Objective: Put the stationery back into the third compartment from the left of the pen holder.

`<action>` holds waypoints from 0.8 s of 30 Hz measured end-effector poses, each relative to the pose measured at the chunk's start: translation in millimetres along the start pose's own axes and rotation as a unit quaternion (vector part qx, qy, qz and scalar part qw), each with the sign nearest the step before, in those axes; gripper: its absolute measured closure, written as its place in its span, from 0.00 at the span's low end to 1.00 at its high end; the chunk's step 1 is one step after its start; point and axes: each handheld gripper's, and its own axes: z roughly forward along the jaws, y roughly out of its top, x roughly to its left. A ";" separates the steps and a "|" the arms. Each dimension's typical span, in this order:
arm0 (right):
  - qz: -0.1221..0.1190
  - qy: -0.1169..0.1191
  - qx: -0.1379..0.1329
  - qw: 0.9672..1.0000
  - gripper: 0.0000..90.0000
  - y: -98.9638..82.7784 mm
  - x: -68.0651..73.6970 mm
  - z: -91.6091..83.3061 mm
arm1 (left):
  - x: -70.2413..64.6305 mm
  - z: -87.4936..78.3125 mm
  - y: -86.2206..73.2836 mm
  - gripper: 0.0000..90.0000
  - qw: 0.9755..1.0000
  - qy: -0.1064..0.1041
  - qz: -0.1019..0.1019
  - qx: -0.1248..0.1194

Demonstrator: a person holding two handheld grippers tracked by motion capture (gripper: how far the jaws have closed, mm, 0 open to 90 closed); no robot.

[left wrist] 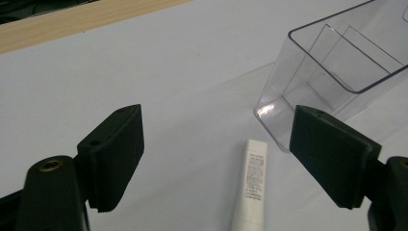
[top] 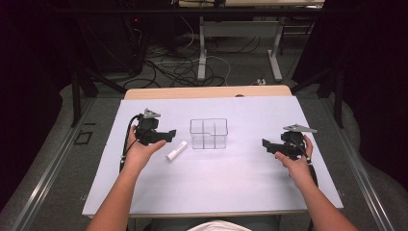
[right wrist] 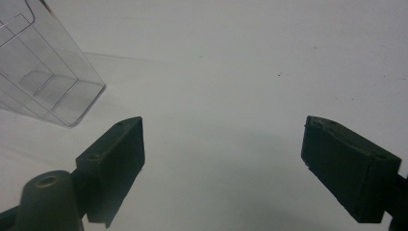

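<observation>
A small white tube point(top: 176, 150) with printed text lies on the white tabletop, just left of a clear plastic organizer box point(top: 208, 133) with inner dividers. My left gripper point(top: 169, 134) hovers over the tube's left side; in the left gripper view the tube point(left wrist: 251, 190) lies on the table below and between the wide-apart jaws, untouched, with the box point(left wrist: 337, 67) beyond. My right gripper point(top: 265, 144) stands open to the right of the box, nothing between its jaws; the box's corner point(right wrist: 48, 82) shows at the upper left of its view.
The white sheet point(top: 216, 183) covers a wooden table whose far edge point(top: 207, 91) shows as a tan strip. Beyond it are desk legs point(top: 202, 57) and tangled cables on the floor. Dark space flanks the table on both sides.
</observation>
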 end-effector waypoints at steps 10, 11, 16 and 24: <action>-0.014 0.000 -0.004 1.000 0.16 0.8 1.8 -1.8 | -4.3 6.8 -7.3 0.28 0.998 -0.017 0.034 0.041; -0.016 0.001 -0.005 1.000 0.16 0.9 2.0 -2.1 | -4.7 8.5 -9.0 0.29 0.999 -0.015 0.034 0.040; -0.021 0.001 -0.006 1.000 0.16 1.0 2.3 -2.0 | -5.1 13.0 -13.4 0.30 0.998 -0.019 0.034 0.052; -0.021 0.003 -0.004 1.000 0.16 1.0 1.6 -1.5 | -9.9 21.7 -21.0 0.35 0.997 -0.021 0.034 0.070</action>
